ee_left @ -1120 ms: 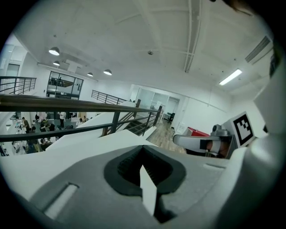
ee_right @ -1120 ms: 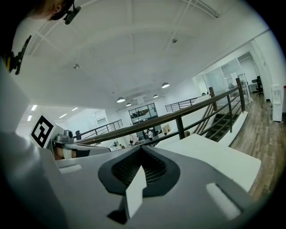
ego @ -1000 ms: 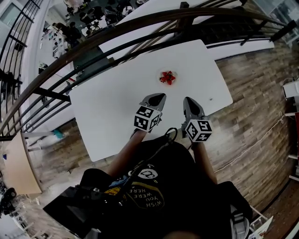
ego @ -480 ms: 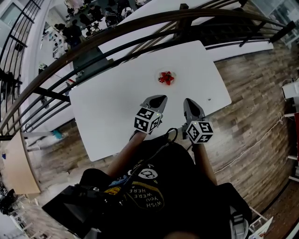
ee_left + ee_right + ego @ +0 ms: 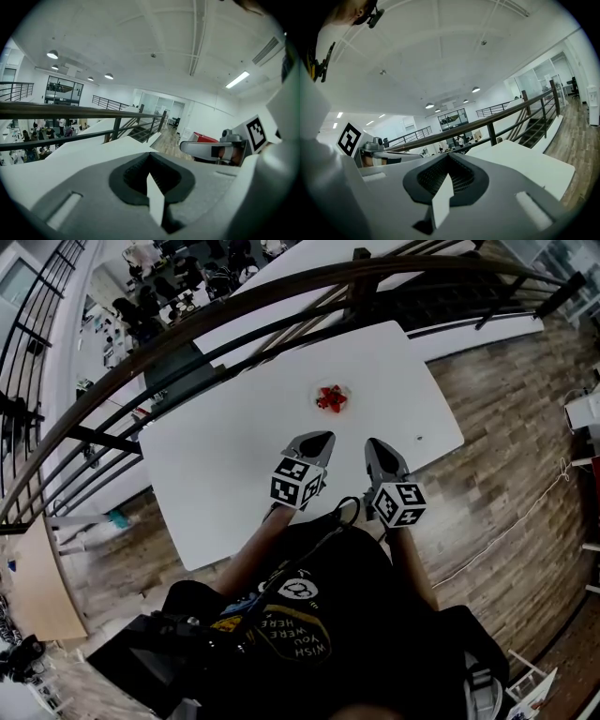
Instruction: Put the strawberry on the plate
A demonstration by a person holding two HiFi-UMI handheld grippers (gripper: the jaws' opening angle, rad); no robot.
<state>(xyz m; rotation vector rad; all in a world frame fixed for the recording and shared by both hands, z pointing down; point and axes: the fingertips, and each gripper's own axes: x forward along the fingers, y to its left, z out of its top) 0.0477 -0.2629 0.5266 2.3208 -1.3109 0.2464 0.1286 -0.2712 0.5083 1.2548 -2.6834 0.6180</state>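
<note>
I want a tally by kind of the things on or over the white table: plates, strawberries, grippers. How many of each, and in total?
Plate: 1
Strawberry: 1 red heap on the plate; pieces too small to separate
Grippers: 2, left gripper and right gripper, both shut
Total: 4
</note>
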